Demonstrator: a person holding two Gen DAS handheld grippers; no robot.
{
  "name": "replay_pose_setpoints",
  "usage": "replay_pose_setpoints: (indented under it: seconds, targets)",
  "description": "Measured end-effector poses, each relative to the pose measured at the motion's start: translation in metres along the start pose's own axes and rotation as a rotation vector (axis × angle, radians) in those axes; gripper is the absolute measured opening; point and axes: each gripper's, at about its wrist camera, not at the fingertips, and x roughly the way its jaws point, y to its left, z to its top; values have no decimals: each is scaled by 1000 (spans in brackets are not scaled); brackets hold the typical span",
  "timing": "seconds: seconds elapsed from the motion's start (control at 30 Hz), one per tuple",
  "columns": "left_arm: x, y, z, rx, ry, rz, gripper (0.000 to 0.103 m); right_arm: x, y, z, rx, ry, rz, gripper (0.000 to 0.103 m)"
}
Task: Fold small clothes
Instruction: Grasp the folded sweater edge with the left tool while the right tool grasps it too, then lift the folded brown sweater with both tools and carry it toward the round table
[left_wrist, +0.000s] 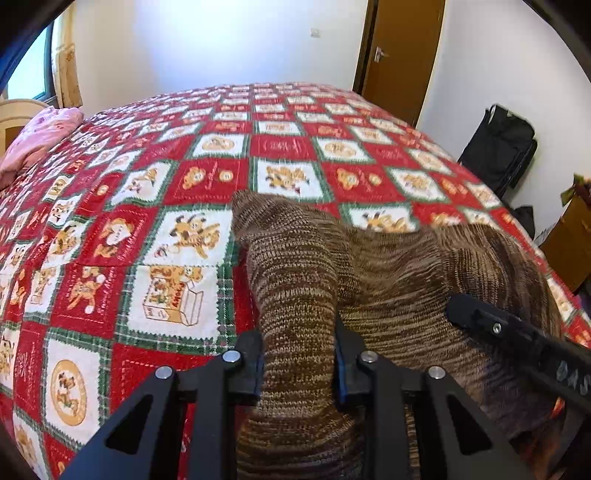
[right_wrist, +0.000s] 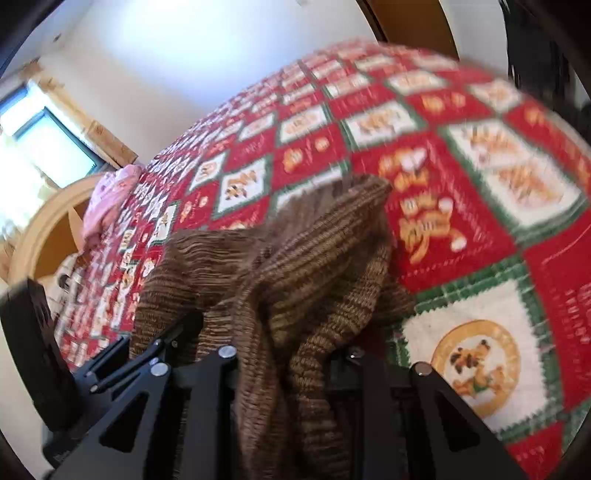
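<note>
A brown striped knitted garment (left_wrist: 391, 280) lies bunched on the near part of the bed. In the left wrist view my left gripper (left_wrist: 299, 365) is shut on a thick fold of it, the knit squeezed between both black fingers. The right gripper's arm (left_wrist: 517, 336) shows as a black bar over the garment's right side. In the right wrist view the same garment (right_wrist: 288, 266) drapes up and over my right gripper (right_wrist: 284, 373), whose jaws pinch a bundle of the knit. The fingertips of the right gripper are hidden under the cloth.
A red, white and green patchwork bedspread (left_wrist: 177, 206) with cartoon dogs covers the bed. A pink cloth (left_wrist: 40, 136) lies at the far left edge. A black bag (left_wrist: 498, 151) leans on the wall to the right, beside a brown door (left_wrist: 399, 51).
</note>
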Motion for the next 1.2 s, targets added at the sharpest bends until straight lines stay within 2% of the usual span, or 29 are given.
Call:
replay_pose_setpoints:
  seconds: [0.27, 0.47, 0.73, 1.07, 1.2]
  targets:
    - [-84, -2, 1, 25, -201, -9, 27, -73, 66, -14, -183, -197, -49, 24]
    - [-144, 3, -8, 15, -292, -52, 27, -123, 106, -35, -240, -290, -55, 24]
    - [-195, -1, -35, 45, -345, -91, 27, -174, 135, -68, -272, -358, -69, 24]
    - [-222, 2, -67, 75, -318, -127, 27, -195, 136, -109, -250, -359, -83, 24]
    - [-236, -6, -73, 97, -335, -150, 27, -212, 132, -120, -249, -378, -74, 24]
